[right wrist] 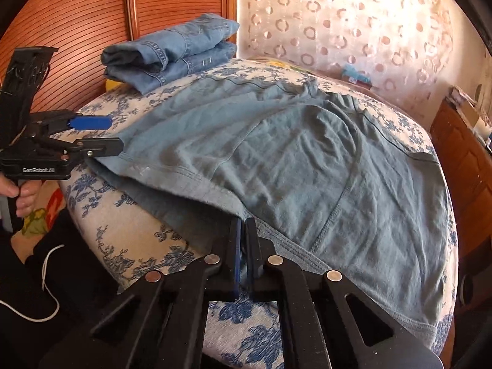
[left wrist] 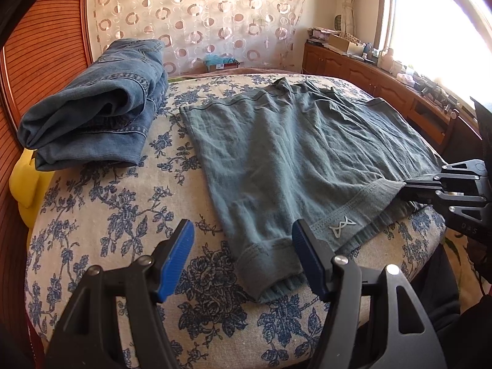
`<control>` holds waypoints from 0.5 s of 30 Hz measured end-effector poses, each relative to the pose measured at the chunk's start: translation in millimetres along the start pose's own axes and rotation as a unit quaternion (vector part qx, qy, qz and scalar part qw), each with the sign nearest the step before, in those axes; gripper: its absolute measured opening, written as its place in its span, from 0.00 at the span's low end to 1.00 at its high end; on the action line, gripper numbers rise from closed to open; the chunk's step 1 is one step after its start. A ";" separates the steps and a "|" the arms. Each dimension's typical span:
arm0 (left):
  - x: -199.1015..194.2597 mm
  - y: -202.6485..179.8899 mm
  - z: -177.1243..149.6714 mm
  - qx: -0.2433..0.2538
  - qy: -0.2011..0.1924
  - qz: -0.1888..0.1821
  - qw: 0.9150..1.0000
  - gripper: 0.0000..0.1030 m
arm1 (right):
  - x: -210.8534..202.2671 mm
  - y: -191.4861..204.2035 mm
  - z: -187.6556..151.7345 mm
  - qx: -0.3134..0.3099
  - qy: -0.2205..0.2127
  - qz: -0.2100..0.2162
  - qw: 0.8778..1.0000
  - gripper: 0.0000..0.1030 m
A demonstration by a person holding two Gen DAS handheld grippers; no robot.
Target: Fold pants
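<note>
- Nearest the lens in the left wrist view, the left gripper point(left wrist: 243, 253) stands wide apart, its blue pads point(left wrist: 178, 258) empty, straddling the near cuff of the pants point(left wrist: 292, 153); one pad hangs over the bare bedspread, the other looks to rest at the cuff's edge, though whether it touches I cannot tell
- In the right wrist view the right gripper point(right wrist: 243, 246) is pinched together on the pants' near edge point(right wrist: 236, 212), cloth caught between the jaws; the same gripper shows at the right of the left view, its tip tucked under the fabric
- The pants lie spread flat across the middle of the bed point(left wrist: 123, 215), grey-green, wrinkled, one layer lapped over another near the right gripper; a small pale logo point(left wrist: 341, 226) sits by the ribbed hem
- Handling, as a judgement: thin, soft knit, light and limp; it should drape and sag between two holds, not slip much; best taken at the thicker hems or cuffs, one corner per gripper, so the layers lift together
- Count: one pair of grey-green pants; one pair of folded jeans point(left wrist: 92, 107) far left on the bed, well apart; two grippers; one yellow thing point(left wrist: 26, 184) beside the bed under the jeans, too hidden to name
</note>
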State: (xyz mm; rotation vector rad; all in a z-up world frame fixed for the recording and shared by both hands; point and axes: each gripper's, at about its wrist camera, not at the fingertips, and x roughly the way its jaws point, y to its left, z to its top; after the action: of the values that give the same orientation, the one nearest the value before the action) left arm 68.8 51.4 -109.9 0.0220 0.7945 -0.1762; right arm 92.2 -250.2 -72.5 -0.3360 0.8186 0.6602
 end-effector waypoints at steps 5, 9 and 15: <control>3.7 0.2 -1.4 0.001 0.006 0.005 1.000 0.64 | -14.2 3.2 -6.3 0.003 -0.008 0.010 1.000 0.00; 5.5 3.1 -2.5 0.001 0.011 0.012 1.000 0.64 | -17.7 6.1 -12.1 -0.002 -0.004 0.019 1.000 0.00; 6.2 4.8 -2.4 0.005 0.013 0.017 1.000 0.64 | -16.2 7.5 -14.4 0.000 -0.004 0.015 1.000 0.00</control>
State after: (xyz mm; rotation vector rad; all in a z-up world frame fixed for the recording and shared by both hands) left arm 72.1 55.4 -116.2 0.0477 0.8183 -0.1475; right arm 71.1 -258.6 -69.8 -0.3219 0.8182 0.6893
